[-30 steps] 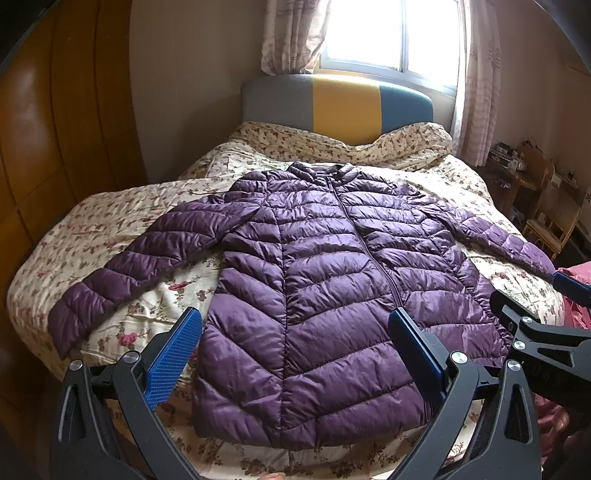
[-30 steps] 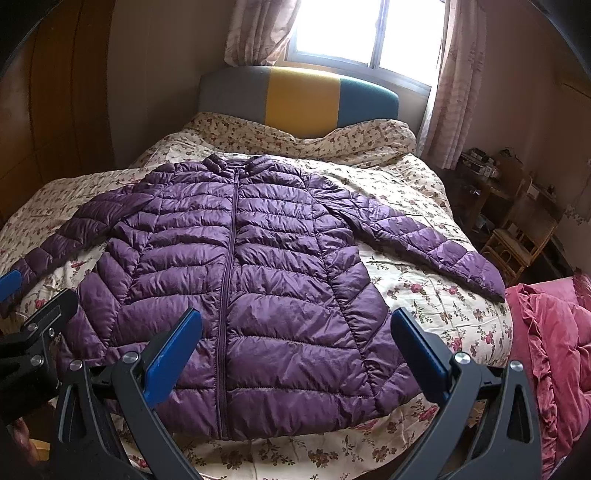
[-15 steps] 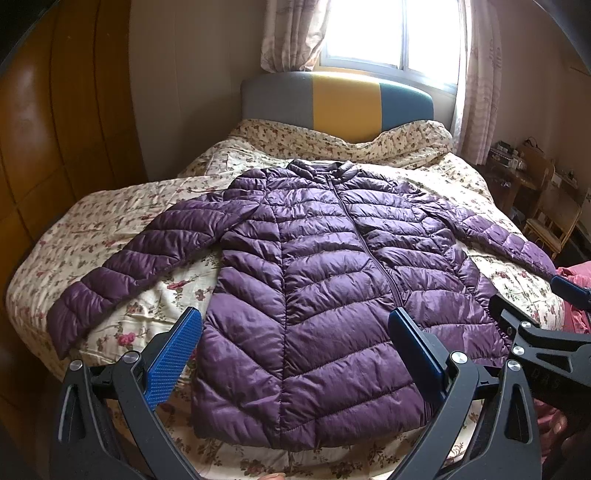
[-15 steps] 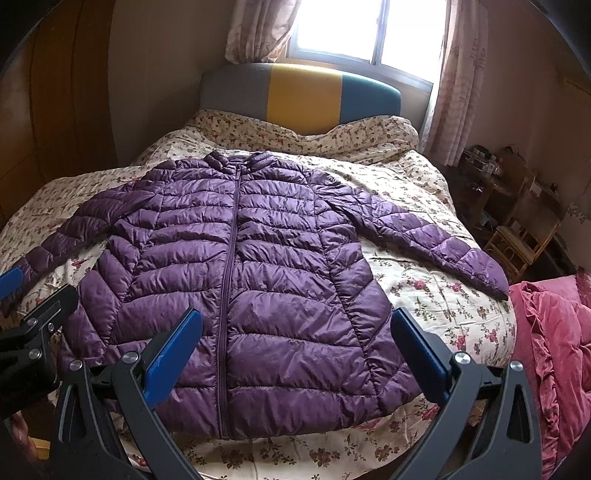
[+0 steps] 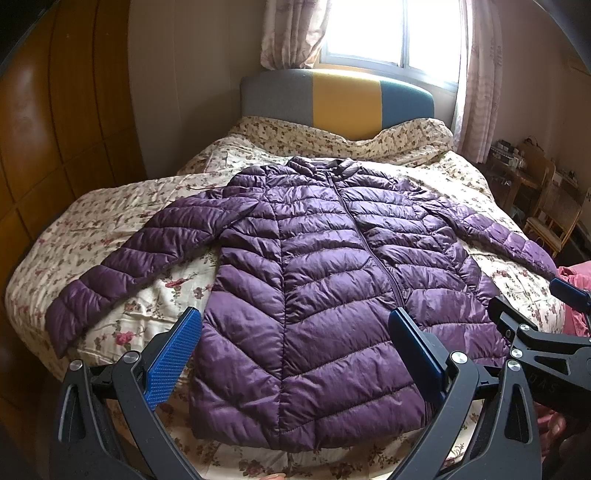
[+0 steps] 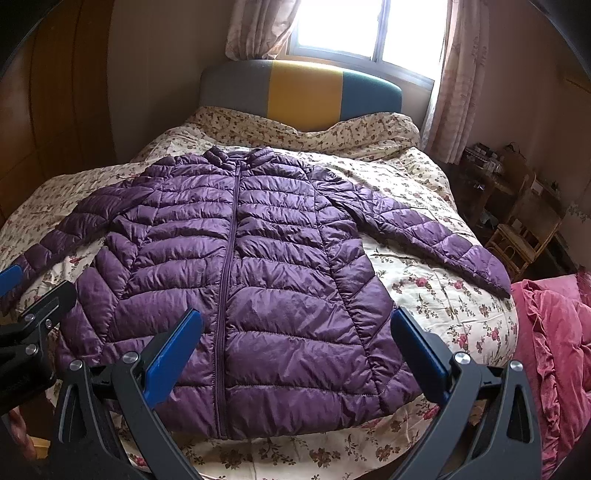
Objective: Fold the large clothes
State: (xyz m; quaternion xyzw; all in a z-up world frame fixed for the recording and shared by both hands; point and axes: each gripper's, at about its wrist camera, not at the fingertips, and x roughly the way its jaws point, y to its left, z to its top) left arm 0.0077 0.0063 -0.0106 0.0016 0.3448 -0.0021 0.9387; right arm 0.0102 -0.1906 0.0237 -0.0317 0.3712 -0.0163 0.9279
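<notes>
From our left wrist camera, the left gripper (image 5: 293, 345) hangs spread wide and empty above the hem of the purple puffer jacket (image 5: 314, 288), which lies flat, zipped, sleeves out, on the floral bedspread (image 5: 110, 221). From our right wrist camera, the right gripper (image 6: 297, 345) is likewise spread, empty, over the jacket's hem.

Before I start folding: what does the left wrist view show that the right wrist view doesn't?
Only the left wrist view shows the jacket's left cuff whole, and the wooden wardrobe more fully. The right tool pokes in at its edge.

Only the right wrist view shows the right cuff whole and most of the pink blanket. The left tool pokes in there.

Both show the purple jacket flat, zipped and unfolded on the floral quilt, the headboard, the window, and each view's own tool open, holding nothing.
</notes>
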